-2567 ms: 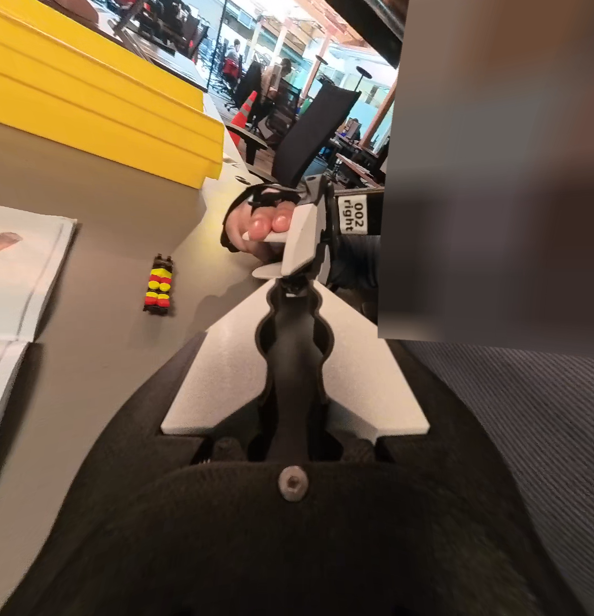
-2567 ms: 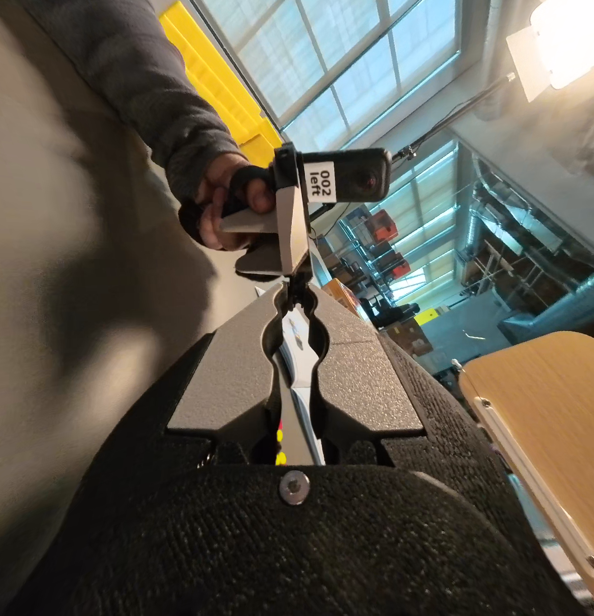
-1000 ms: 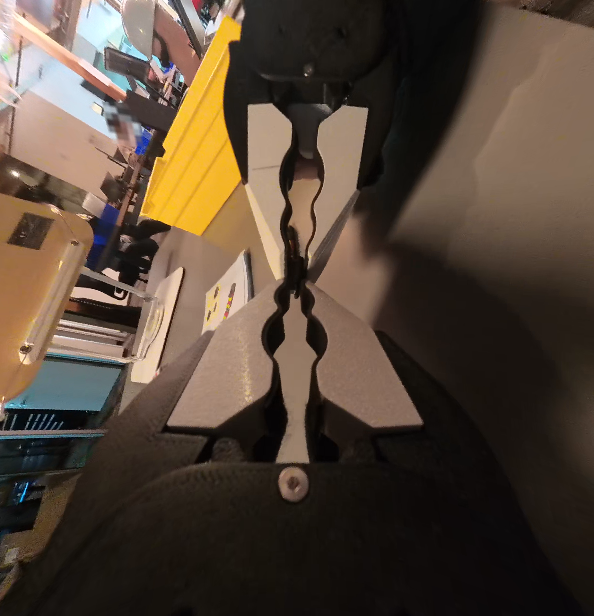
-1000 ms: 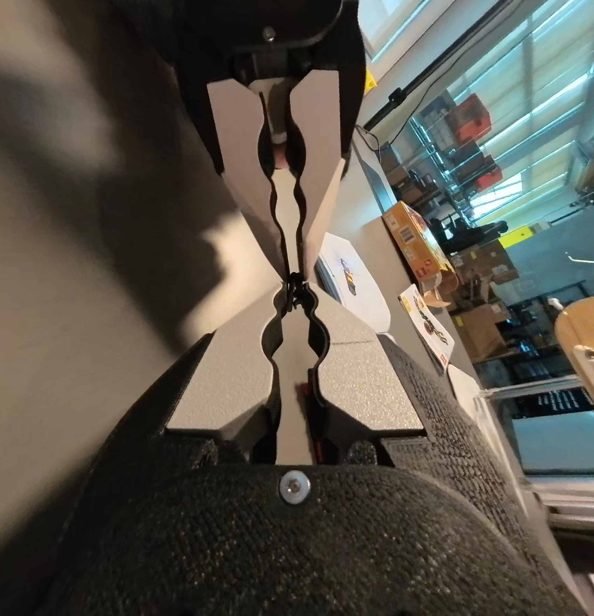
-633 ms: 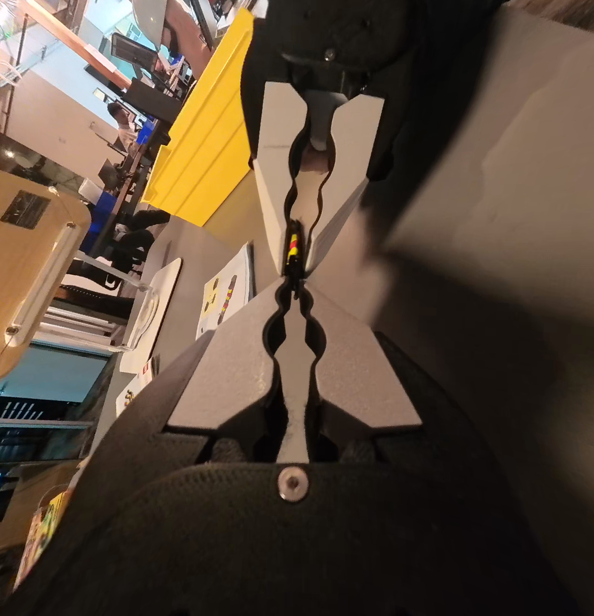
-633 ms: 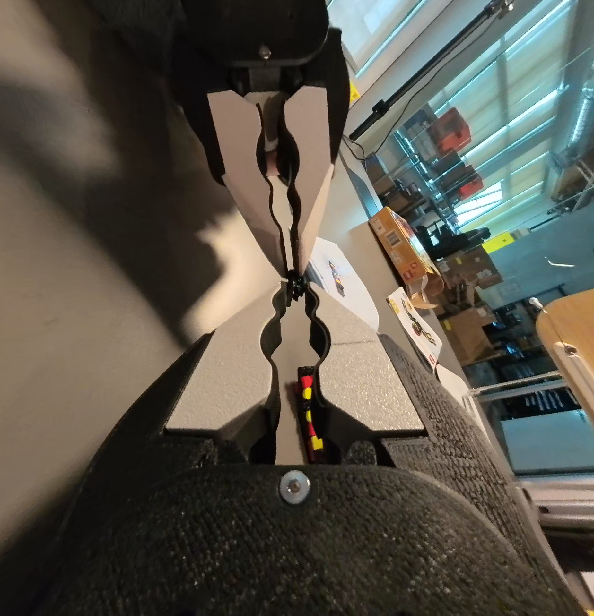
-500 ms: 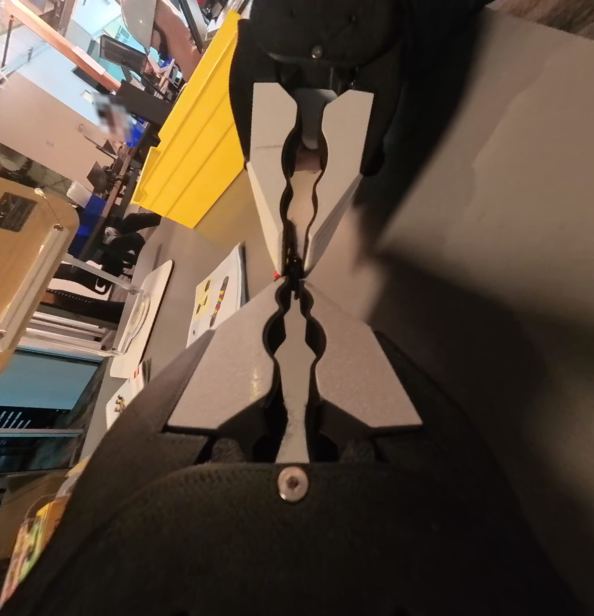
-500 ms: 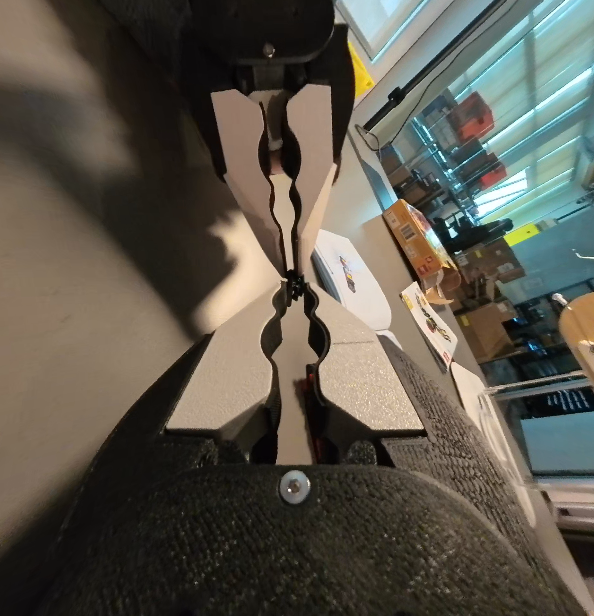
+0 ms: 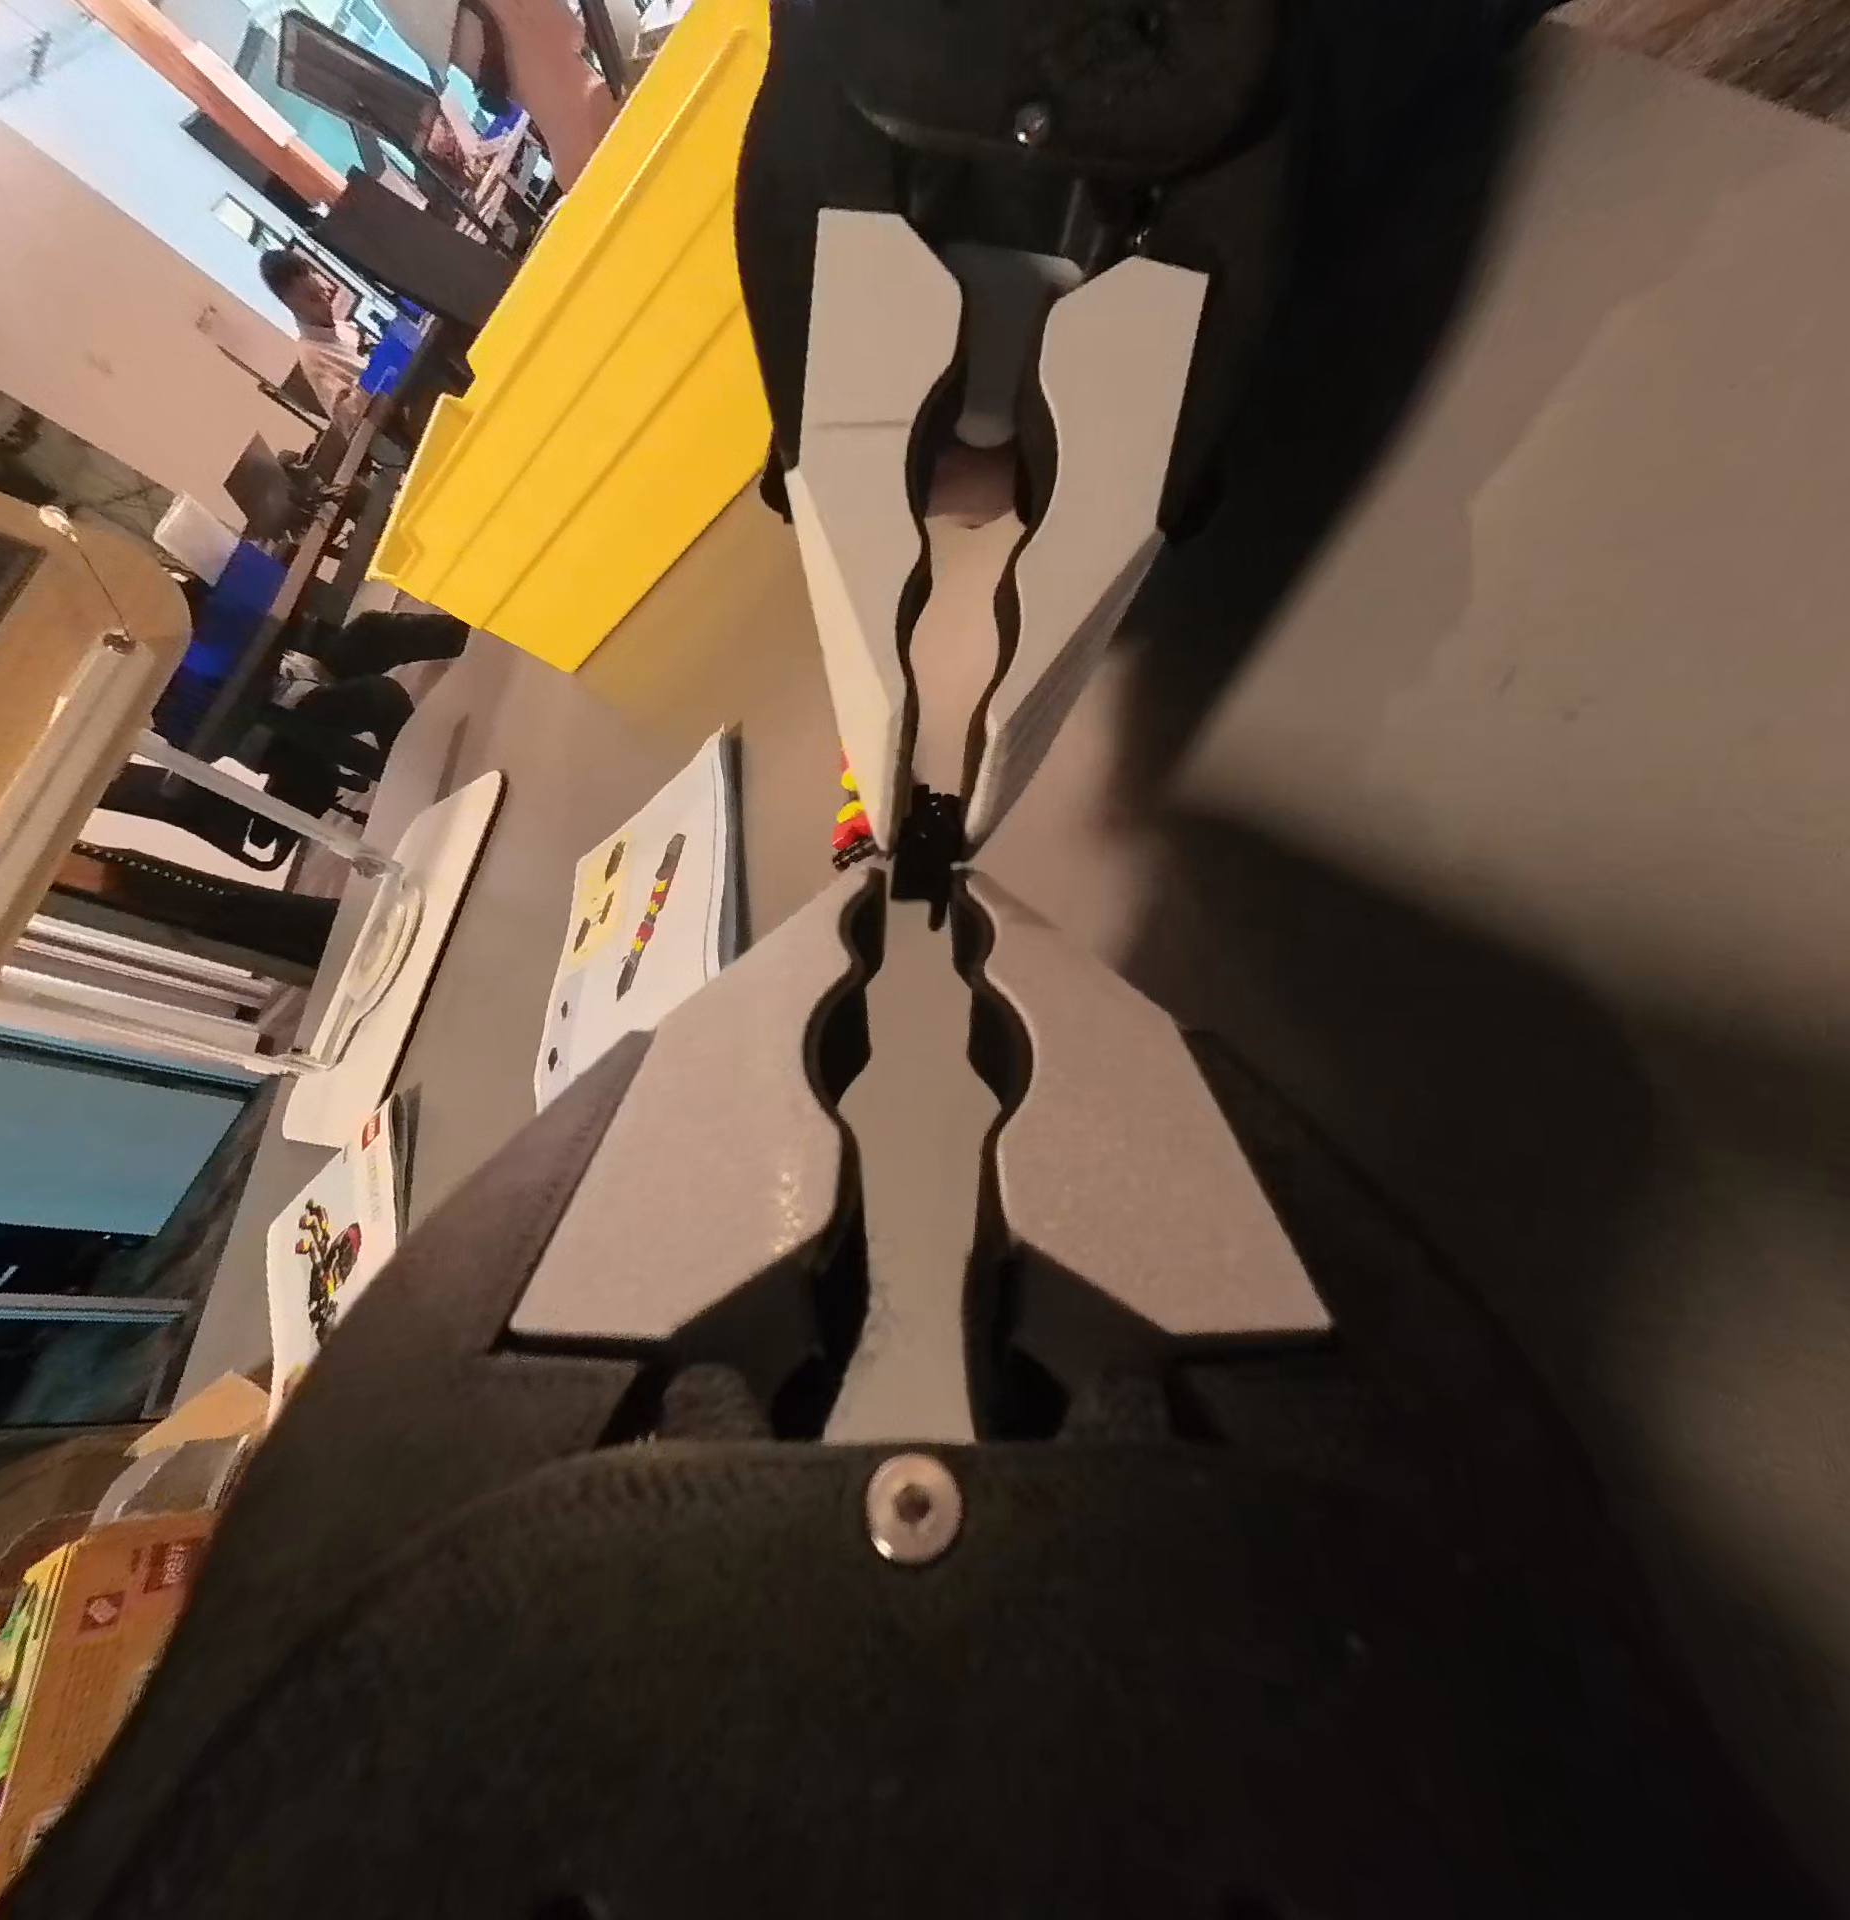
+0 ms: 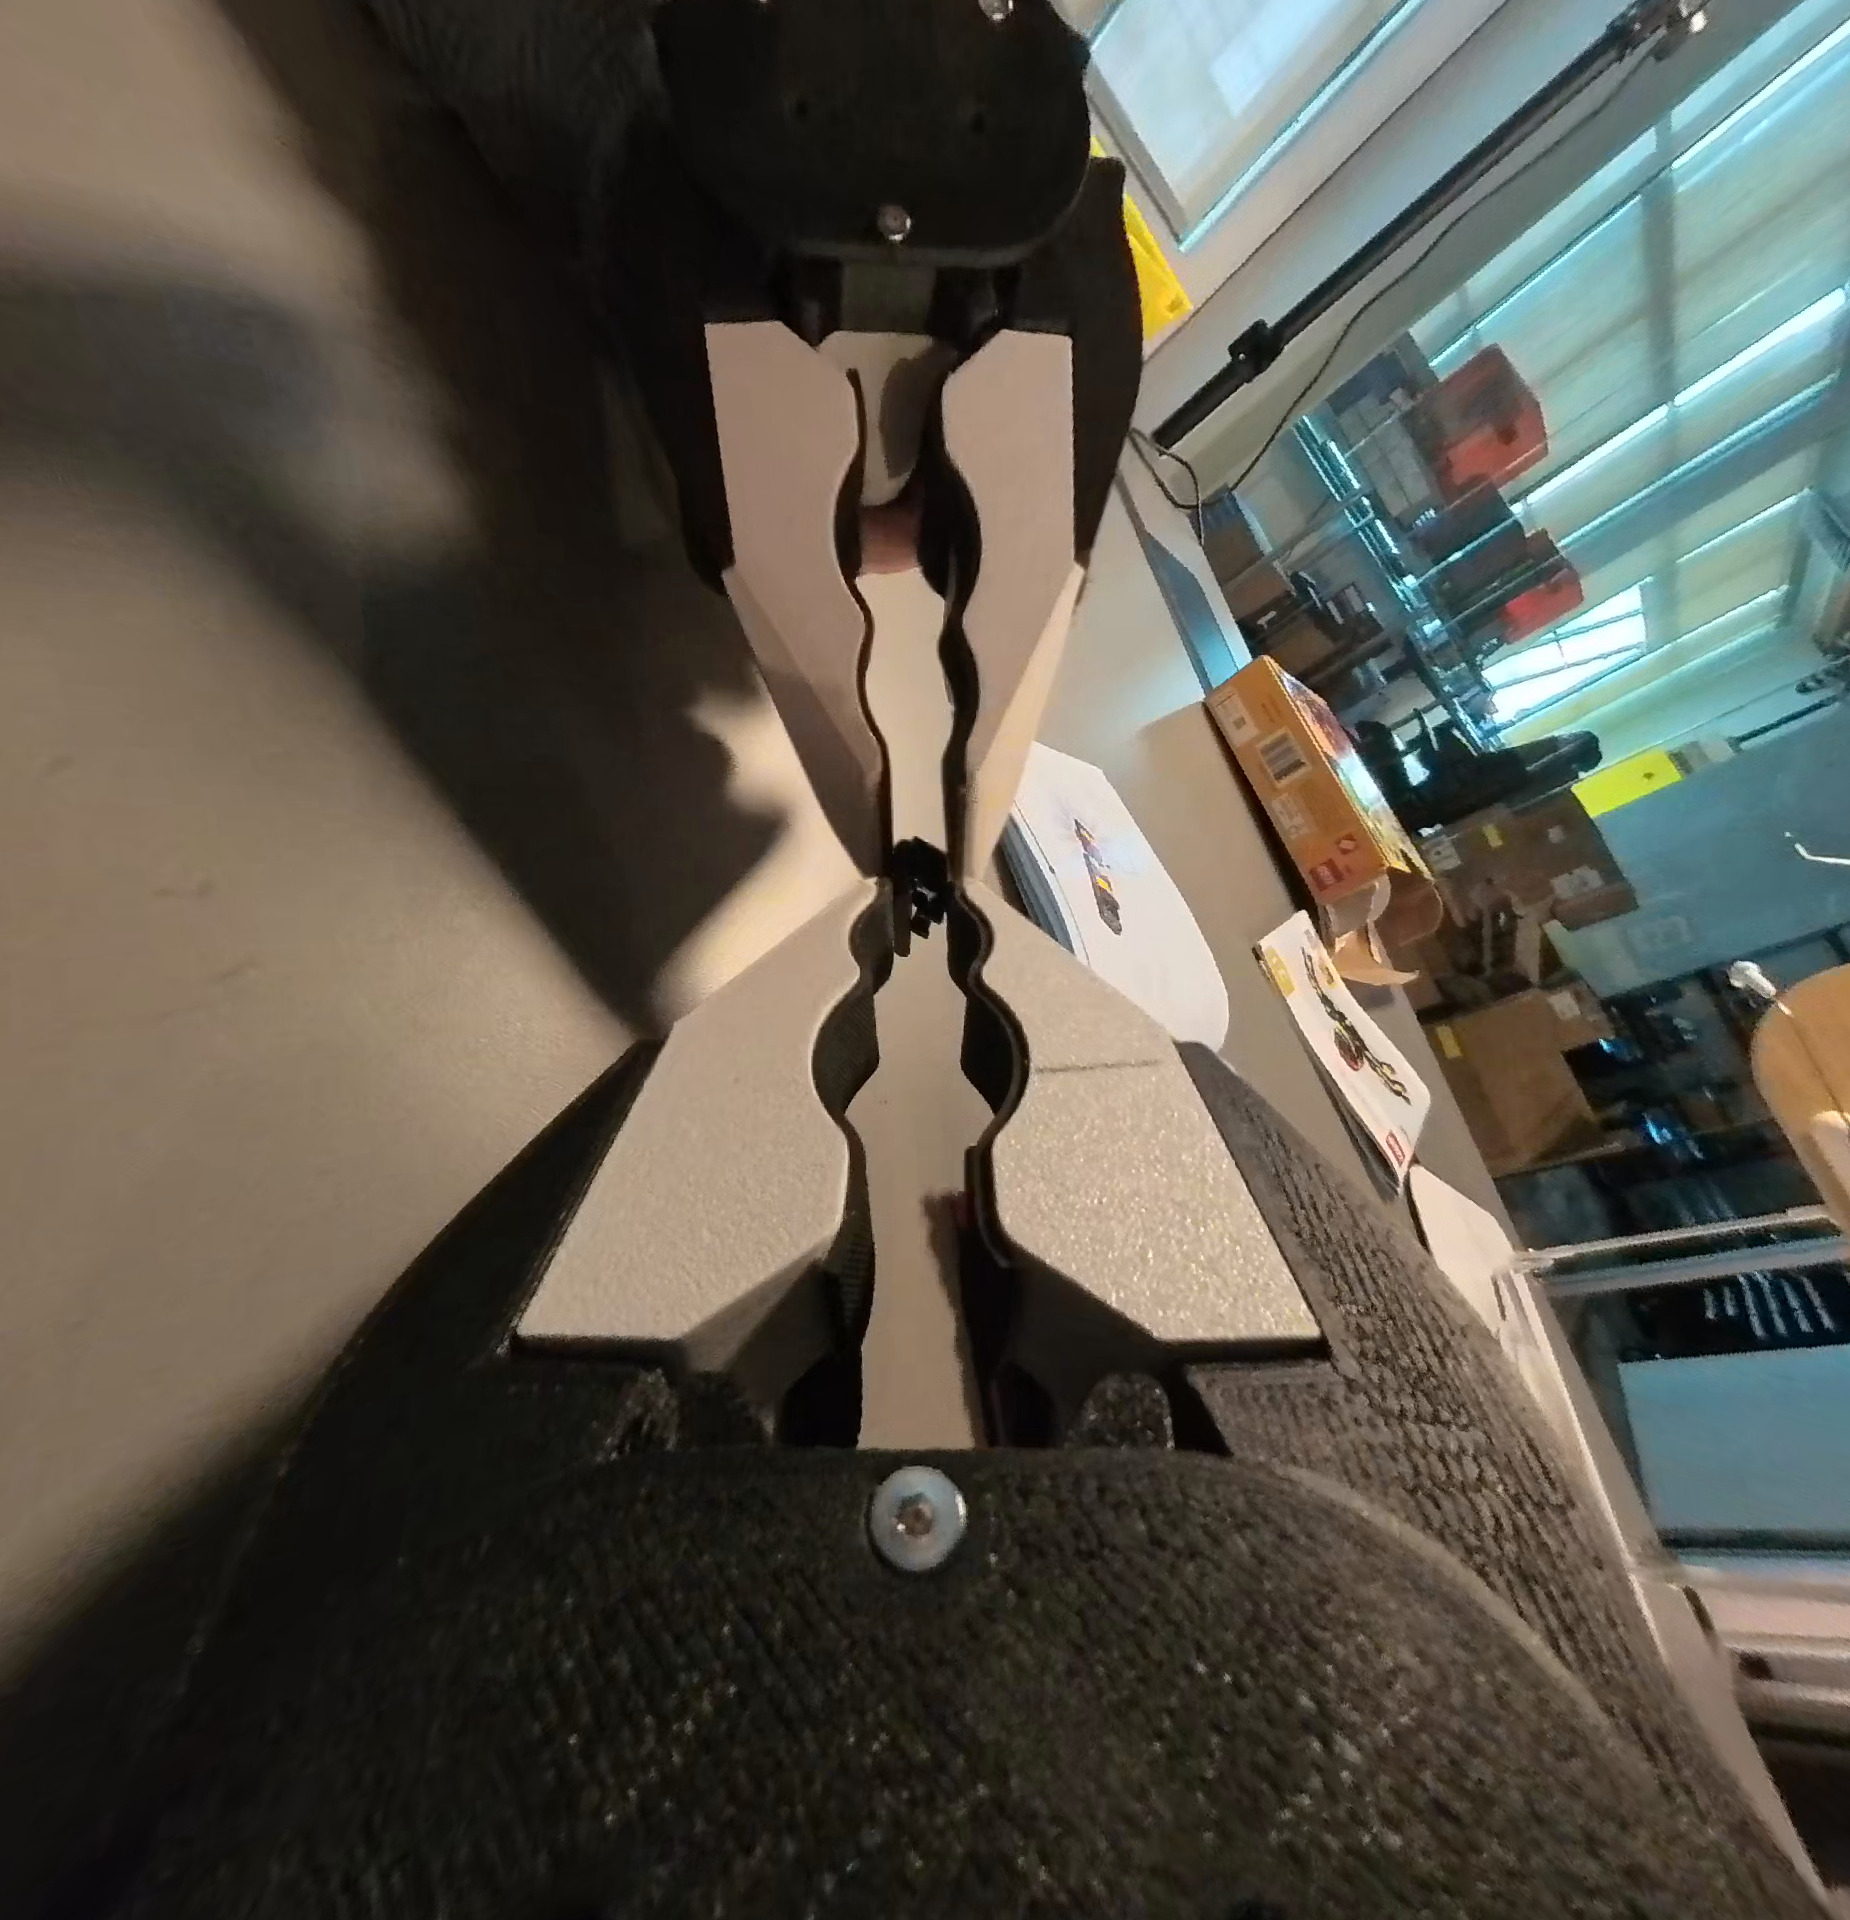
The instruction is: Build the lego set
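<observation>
Left gripper point(image 9: 923, 899): clamped on a small black piece point(image 9: 921, 857).
Right gripper point(image 9: 936, 805): tip to tip, pinching the same piece.
Striped build point(image 9: 848, 805): on the tabletop, beside the booklet point(image 9: 640, 914).
Risk: a skewed push likely pops the tiny piece free.

The left gripper point(image 9: 919, 894) and the right gripper point(image 9: 931, 805) met tip to tip above the table point(image 9: 1523, 520), a small lego piece point(image 9: 923, 857) between their tips. Left of them on the table lay an instruction booklet point(image 9: 640, 925); a lego assembly point(image 9: 848, 805) lay just beside the tips. A bin point(image 9: 588, 416) stood behind the booklet, a box point(image 10: 1305, 790) at the table's far end.
</observation>
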A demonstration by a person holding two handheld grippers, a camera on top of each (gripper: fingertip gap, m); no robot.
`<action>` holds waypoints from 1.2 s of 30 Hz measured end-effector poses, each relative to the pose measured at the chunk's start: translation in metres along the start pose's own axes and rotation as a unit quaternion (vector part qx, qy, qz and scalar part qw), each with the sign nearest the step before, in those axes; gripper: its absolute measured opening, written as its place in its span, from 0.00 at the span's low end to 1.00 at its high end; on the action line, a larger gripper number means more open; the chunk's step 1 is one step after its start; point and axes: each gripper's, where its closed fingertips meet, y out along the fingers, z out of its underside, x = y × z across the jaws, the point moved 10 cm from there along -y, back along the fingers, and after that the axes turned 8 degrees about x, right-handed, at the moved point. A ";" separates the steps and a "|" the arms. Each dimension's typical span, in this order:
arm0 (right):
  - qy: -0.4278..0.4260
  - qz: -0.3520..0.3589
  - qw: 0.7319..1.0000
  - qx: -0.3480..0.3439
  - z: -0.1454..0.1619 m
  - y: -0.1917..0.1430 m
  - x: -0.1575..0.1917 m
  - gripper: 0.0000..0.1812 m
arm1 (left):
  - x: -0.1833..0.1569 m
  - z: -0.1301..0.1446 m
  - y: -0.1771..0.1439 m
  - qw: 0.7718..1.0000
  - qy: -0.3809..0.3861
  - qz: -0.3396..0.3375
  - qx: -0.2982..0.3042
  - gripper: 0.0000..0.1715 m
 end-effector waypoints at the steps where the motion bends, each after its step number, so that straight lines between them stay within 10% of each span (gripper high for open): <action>1: 0.005 -0.003 1.000 0.001 0.000 0.000 0.000 0.04 | 0.000 0.001 0.000 1.000 -0.001 -0.001 0.002 0.07; 7: 0.044 0.014 0.998 -0.034 -0.001 -0.006 -0.009 0.04 | 0.013 0.001 -0.004 0.989 -0.133 0.063 -0.032 0.11; 12: -0.002 0.092 0.992 -0.085 -0.010 -0.018 -0.012 0.04 | 0.030 0.001 -0.009 0.932 -0.306 0.155 -0.120 0.16; 25: -0.088 0.130 0.982 -0.104 -0.019 -0.020 -0.003 0.05 | 0.035 0.006 -0.004 0.815 -0.444 0.312 -0.205 0.09; 36: -0.015 0.066 0.993 -0.095 -0.014 -0.014 -0.006 0.04 | 0.031 0.004 -0.005 0.860 -0.390 0.271 -0.185 0.08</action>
